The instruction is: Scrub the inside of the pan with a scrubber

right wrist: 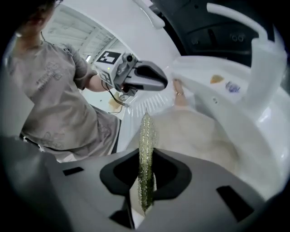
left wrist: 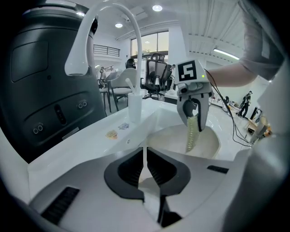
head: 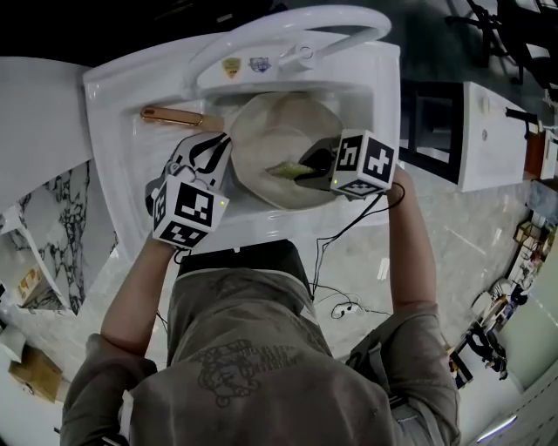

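tools: right gripper (head: 316, 165) clamped on a flat yellow-green mesh scrubber (head: 286, 170); left gripper (head: 216, 155) pinched shut on the rim of the round cream pan (head: 288, 122) | place: pan lies in the white sink (head: 122, 131), copper handle (head: 172, 115) toward its back-left corner | relation: scrubber's long axis points left across the pan floor, directly below; whether they touch is unclear

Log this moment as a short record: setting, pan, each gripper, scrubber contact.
setting: white sink, faucet arching over it
pan: cream, in the basin, handle pointing left
left gripper: shut on the pan's rim
right gripper: shut on the scrubber, reaching into the pan
contact: cannot tell whether it touches
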Action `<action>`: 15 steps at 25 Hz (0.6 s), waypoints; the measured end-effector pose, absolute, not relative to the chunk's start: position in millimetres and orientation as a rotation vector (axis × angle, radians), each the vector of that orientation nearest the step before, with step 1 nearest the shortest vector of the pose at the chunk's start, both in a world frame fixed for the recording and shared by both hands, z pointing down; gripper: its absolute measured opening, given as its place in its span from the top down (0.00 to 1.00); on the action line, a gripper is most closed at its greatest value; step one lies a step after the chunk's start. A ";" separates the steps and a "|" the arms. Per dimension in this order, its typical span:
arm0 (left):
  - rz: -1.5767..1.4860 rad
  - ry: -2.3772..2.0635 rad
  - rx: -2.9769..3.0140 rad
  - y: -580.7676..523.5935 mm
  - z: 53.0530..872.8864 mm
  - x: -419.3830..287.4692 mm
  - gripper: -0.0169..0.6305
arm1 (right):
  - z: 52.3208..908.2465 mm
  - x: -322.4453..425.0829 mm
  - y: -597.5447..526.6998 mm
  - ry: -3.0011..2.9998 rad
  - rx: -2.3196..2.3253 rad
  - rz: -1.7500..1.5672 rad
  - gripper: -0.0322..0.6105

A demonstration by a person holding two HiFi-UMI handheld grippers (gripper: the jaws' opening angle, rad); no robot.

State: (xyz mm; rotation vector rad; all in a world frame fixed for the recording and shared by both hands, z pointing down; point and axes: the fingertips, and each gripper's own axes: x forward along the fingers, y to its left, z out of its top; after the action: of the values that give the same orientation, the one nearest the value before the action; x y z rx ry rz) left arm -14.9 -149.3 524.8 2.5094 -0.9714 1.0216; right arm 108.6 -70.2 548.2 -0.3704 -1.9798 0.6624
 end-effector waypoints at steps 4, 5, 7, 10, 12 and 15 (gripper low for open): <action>1.005 -0.970 2.504 -145.4 525.8 -10.4 0.92 | 558.9 115.6 -131.2 -1.996 -0.073 0.244 0.84; 1.003 -0.965 2.502 -144.2 527.1 -9.2 0.92 | 566.7 119.8 -145.9 -1.961 -0.008 0.115 0.84; 1.008 -0.958 2.501 -142.5 528.9 -10.2 0.92 | 582.6 120.5 -169.4 -1.900 0.069 -0.128 0.84; 1.014 -0.957 2.502 -141.3 528.0 -12.1 0.92 | 608.3 117.5 -187.7 -1.779 0.043 -0.449 0.84; 1.018 -0.960 2.501 -141.6 527.3 -12.7 0.92 | 627.0 117.5 -190.6 -1.691 -0.032 -0.600 0.84; 1.018 -0.965 2.497 -141.9 527.6 -14.5 0.92 | 647.3 109.3 -190.1 -1.662 -0.092 -0.687 0.84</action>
State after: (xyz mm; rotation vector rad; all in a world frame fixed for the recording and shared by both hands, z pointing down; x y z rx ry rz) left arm -14.5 -141.9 527.6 2.4968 -0.9646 1.0177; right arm 109.3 -190.1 647.3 -0.0923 -1.6619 -0.6873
